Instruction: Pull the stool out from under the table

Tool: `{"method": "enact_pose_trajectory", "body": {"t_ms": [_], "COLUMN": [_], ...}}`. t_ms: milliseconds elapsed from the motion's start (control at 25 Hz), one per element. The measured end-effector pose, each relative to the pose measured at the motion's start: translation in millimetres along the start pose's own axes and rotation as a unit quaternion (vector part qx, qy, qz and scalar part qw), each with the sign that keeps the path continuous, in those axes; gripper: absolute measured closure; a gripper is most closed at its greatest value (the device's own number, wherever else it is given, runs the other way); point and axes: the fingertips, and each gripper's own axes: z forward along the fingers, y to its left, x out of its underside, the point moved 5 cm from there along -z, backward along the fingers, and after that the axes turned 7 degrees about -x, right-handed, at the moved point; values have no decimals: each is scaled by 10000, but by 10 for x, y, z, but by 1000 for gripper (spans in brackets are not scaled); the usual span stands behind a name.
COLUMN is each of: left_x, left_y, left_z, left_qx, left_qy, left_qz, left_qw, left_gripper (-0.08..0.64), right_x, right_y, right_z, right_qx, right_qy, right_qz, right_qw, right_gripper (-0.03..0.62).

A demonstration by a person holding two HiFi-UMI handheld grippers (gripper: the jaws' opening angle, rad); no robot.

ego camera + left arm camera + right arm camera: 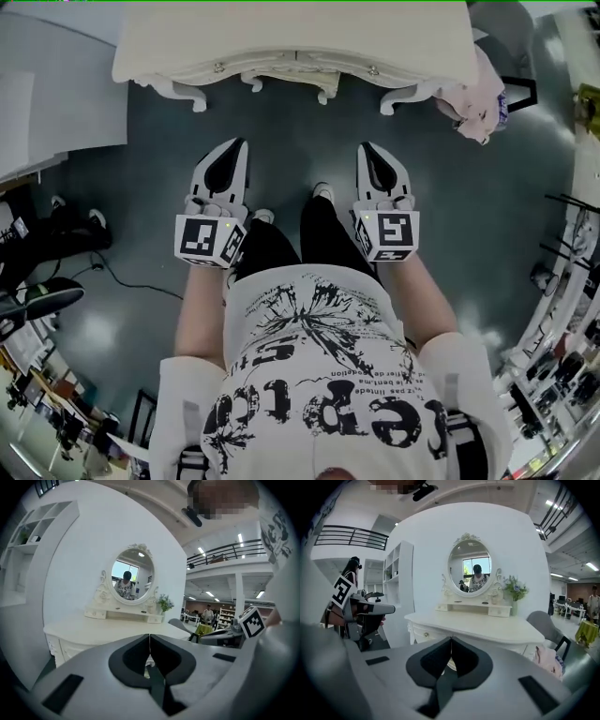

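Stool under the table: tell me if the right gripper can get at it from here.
Not yet, probably. The right gripper is shut and hangs short of the table, bare floor between. The stool shows only its front legs under the tabletop; a step forward and opened fingers should do it.

Bare dark floor [281,150] lies open between the counter [281,37] and the left gripper [234,145] and right gripper [364,148], which are both held well short of it. The counter's 2 carved front legs [178,92] flank the gap under its apron. A chair draped with pink cloth [473,103] crowds the counter's right corner. A white shelf unit [399,578] closes off the left side, and a cable [131,278] trails across the floor there.
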Motion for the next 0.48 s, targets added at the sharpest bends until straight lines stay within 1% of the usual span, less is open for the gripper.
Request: {"method": "enact_pose_trajectory", "body": {"t_ms": [120,200,320,480], "left_x": [326,602,1021,1555], "left_y": [22,14,59,219], "left_z": [216,321,451,552], "left_qx": [-306,-439,-485,-619], "left_qy": [14,106,281,481], "left_qz": [-173,-313,-496,-595], "left_qw": [9994,9985,9972,9951], "left_gripper": [538,538,538,538], "right_x": [267,487,836,1367], "right_y": [-193,-305,-417,-456], "right_z": [266,422,686,1072], "right_qx": [-288,-399,-430,-543], "right_qy": [154,281,469,761], "right_qz": [-127,-194,-180,-32], "right_qw": [9994,9986,9978,9956], "right_gripper": [575,575,575,575]}}
